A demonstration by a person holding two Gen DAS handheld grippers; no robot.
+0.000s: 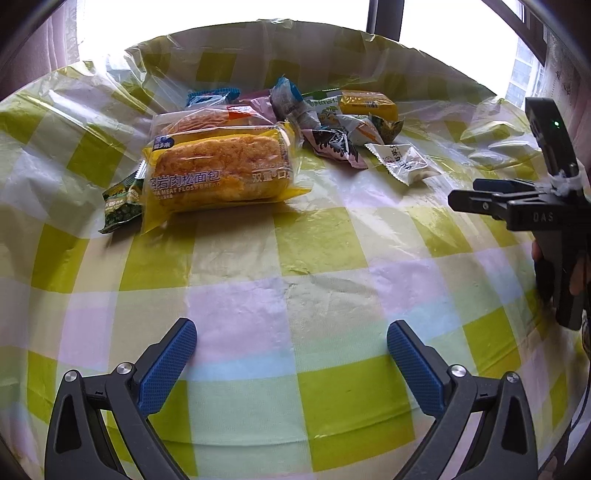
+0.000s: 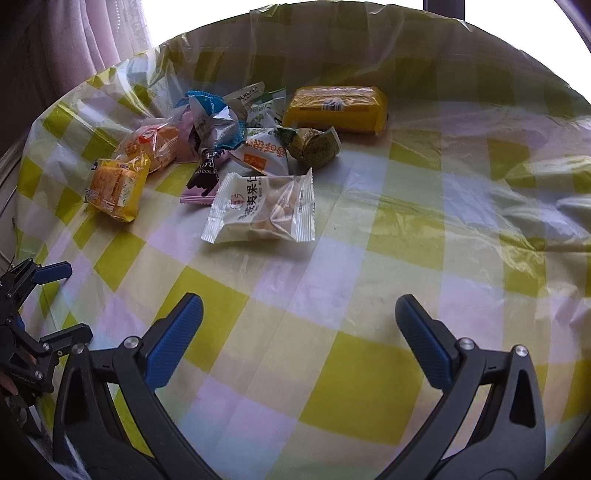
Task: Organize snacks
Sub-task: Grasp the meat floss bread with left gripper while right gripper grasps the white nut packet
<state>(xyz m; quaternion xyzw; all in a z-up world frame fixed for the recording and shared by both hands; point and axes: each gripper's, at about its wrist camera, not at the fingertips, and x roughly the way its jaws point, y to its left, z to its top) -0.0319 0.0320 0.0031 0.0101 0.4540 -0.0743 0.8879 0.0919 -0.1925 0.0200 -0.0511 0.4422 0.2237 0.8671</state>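
A big yellow meat floss bread packet (image 1: 221,170) lies at the left, with a second bread packet (image 1: 207,120) behind it and a small green packet (image 1: 123,201) beside it. To the right is a loose heap of small snacks (image 1: 325,118), a yellow cake packet (image 2: 336,109) and a white nut packet (image 2: 262,210) nearest to me. My left gripper (image 1: 291,332) hangs open above the cloth, short of the bread. My right gripper (image 2: 299,306) is open too, short of the white nut packet. Neither holds anything.
A green, white and pink checked plastic tablecloth (image 1: 295,258) covers the table and is crumpled at the far right (image 2: 535,192). A bright window and a curtain (image 2: 92,33) stand behind. The right gripper (image 1: 463,194) shows at the left wrist view's right edge, and the left gripper (image 2: 70,302) at the right wrist view's left edge.
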